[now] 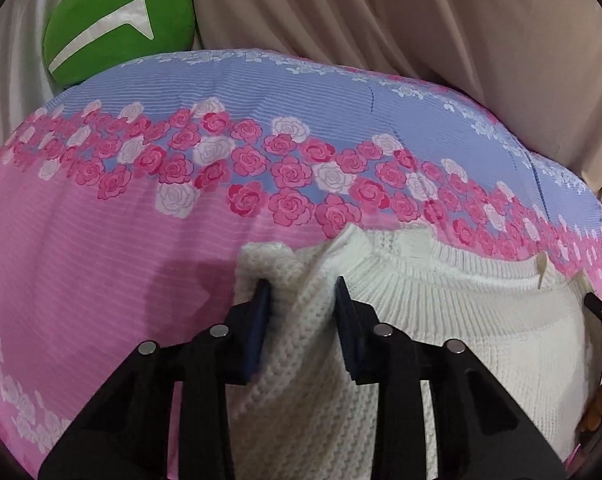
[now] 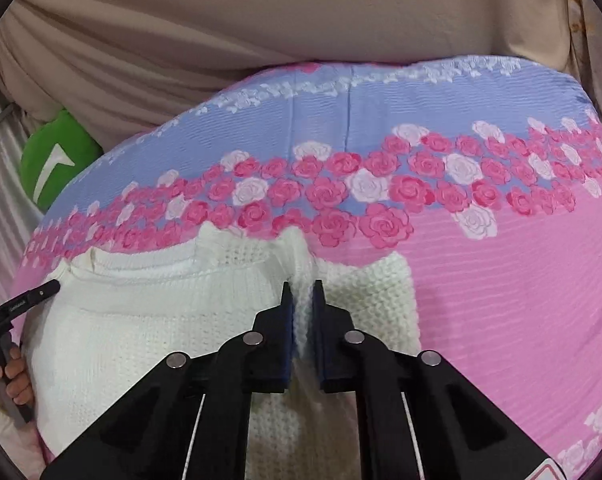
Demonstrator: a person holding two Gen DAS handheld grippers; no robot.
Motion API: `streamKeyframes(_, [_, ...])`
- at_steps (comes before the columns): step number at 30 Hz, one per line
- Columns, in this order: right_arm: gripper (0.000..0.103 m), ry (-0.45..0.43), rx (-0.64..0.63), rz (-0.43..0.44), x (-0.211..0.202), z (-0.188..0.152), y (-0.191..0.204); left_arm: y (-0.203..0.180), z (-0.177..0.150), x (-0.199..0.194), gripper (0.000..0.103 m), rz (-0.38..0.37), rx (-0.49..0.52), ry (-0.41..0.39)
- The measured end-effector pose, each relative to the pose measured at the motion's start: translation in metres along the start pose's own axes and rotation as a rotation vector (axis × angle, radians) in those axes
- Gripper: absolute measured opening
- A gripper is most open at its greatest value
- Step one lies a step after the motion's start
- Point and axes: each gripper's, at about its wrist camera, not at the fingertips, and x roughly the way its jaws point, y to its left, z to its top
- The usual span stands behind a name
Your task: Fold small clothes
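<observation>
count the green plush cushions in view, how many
1: the green plush cushion sits off the far left corner of the rose-print bedspread, against the beige curtain. Others may be hidden outside the frames.

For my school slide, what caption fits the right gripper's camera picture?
Right gripper pinching a ridge of a white knit sweater on a rose-print bedsheet.

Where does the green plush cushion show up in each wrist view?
Left wrist: green plush cushion at upper left, behind the floral bedsheet.
Right wrist: cushion at middle left edge, partly cut off.
Shared landmark: the white knit sweater at the bottom of both views.
</observation>
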Motion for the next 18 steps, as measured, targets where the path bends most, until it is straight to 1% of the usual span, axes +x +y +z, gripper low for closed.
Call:
streamKeyframes(2, [0.007,-0.068,0.046,0.009,-0.018,0.006,-0.01,0.006,0.001,-0.002,0.025,0.002,-0.01,-0.016])
streamKeyframes(3, [0.007,-0.075,0.067,0.01,-0.021,0.008,-0.018,0.008,0.0,-0.001,0.025,0.007,-0.013,-0.018])
streamKeyframes(4, [0.007,-0.057,0.08,0.002,-0.016,0.008,-0.025,0.011,-0.003,0.003,0.025,0.008,-0.02,-0.017])
streamKeyframes(5, [0.006,-0.014,0.103,-0.024,-0.004,0.005,-0.033,0.013,-0.003,0.005,0.026,0.003,-0.023,-0.021])
streamKeyframes(6, [0.006,0.052,0.114,-0.048,0.015,-0.002,-0.04,0.014,-0.004,0.006,0.027,0.006,-0.019,-0.032])
streamKeyframes(7, [0.005,0.04,0.122,-0.027,0.02,-0.007,-0.045,0.012,-0.005,0.005,0.029,0.022,-0.015,-0.04])
streamKeyframes(8, [0.005,0.045,0.132,-0.023,0.017,-0.005,-0.046,0.009,-0.006,0.006,0.032,0.038,-0.004,-0.044])
streamKeyframes(9, [0.006,0.047,0.126,-0.029,0.015,-0.003,-0.044,0.007,-0.006,0.007,0.033,0.057,0.01,-0.047])
streamKeyframes(11, [0.007,0.057,0.094,-0.066,0.015,-0.002,-0.036,0.002,-0.005,0.006,0.039,0.087,0.038,-0.055])
streamKeyframes(12, [0.009,0.045,0.1,-0.07,0.009,-0.002,-0.032,0.0,-0.006,0.002,0.041,0.093,0.044,-0.067])
streamKeyframes(13, [0.011,0.023,0.108,-0.066,0.002,-0.003,-0.03,0.001,-0.007,-0.004,0.047,0.098,0.041,-0.076])
streamKeyframes(14, [0.014,-0.024,0.116,-0.066,-0.014,-0.005,-0.026,0.004,-0.011,-0.014,0.05,0.099,0.028,-0.093])
streamKeyframes(15, [0.02,-0.063,0.111,-0.067,-0.028,-0.007,-0.02,0.007,-0.016,-0.027,0.05,0.094,0.01,-0.118])
streamKeyframes(16, [0.02,-0.088,0.098,-0.057,-0.043,-0.009,-0.012,0.01,-0.021,-0.039,0.053,0.084,-0.006,-0.136])
streamKeyframes(17, [0.02,-0.099,0.073,-0.025,-0.058,-0.013,0.0,0.016,-0.028,-0.056,0.058,0.063,-0.026,-0.151])
streamKeyframes(18, [0.02,-0.1,0.04,0.011,-0.069,-0.017,0.012,0.021,-0.036,-0.07,0.06,0.043,-0.043,-0.16])
